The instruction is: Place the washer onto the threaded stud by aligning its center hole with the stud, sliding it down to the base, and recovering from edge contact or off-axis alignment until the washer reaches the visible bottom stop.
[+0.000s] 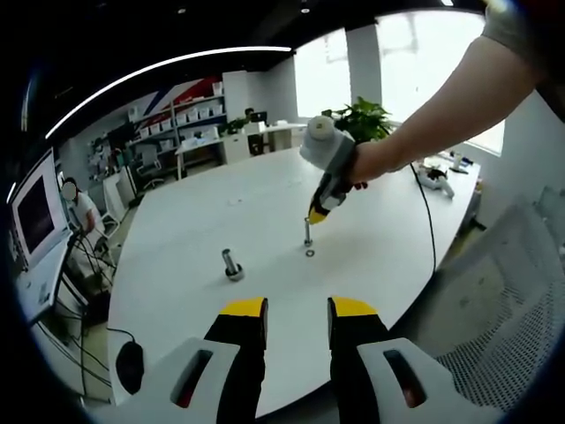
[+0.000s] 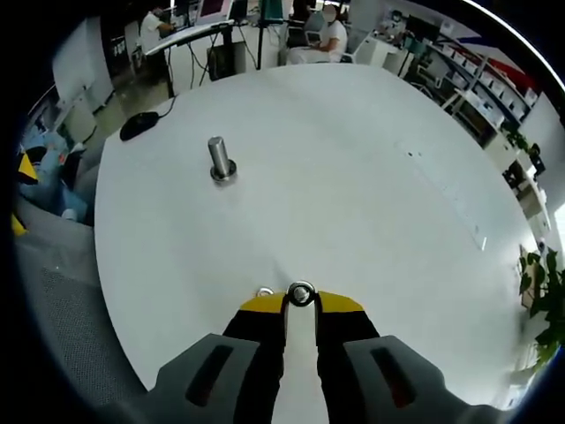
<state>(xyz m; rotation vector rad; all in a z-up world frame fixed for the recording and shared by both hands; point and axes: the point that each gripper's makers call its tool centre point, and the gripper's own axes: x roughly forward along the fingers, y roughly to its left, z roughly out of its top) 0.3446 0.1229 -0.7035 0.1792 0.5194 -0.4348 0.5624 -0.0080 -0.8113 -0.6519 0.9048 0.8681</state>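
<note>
A large white oval table (image 1: 380, 256) carries everything. 2 claws are counted. The left claw (image 1: 297, 311) is held well back from the thin upright threaded stud (image 1: 308, 233), low over the table's near edge, its yellow-tipped jaws spread with nothing between them. The right claw (image 1: 314, 215) is held by a hand directly above that stud, pointing down at it. In the right gripper view its jaws are seen drawn close together, and a small silver ring-shaped washer (image 2: 301, 293) appears to be pinched between their tips, its dark hole facing the camera. Whether the stud's top already sits in that hole cannot be told.

2 upright metal pieces are counted: the thin stud, and a stouter grey metal post with a flanged base (image 1: 232, 263) standing well apart from the stud, nearer the left claw. 2 small rings are counted: the pinched washer above the stud, and a second small silver ring (image 1: 310, 253) lying flat on the table just beside the stud's base.

The step in hand is judged to be alignment. It would be done well if the washer were kept level, its hole centred over the stud's axis, and lowered slowly. If an edge catches, it should be lifted slightly and re-centred rather than forced. Release should be left until the base is reached.
</note>
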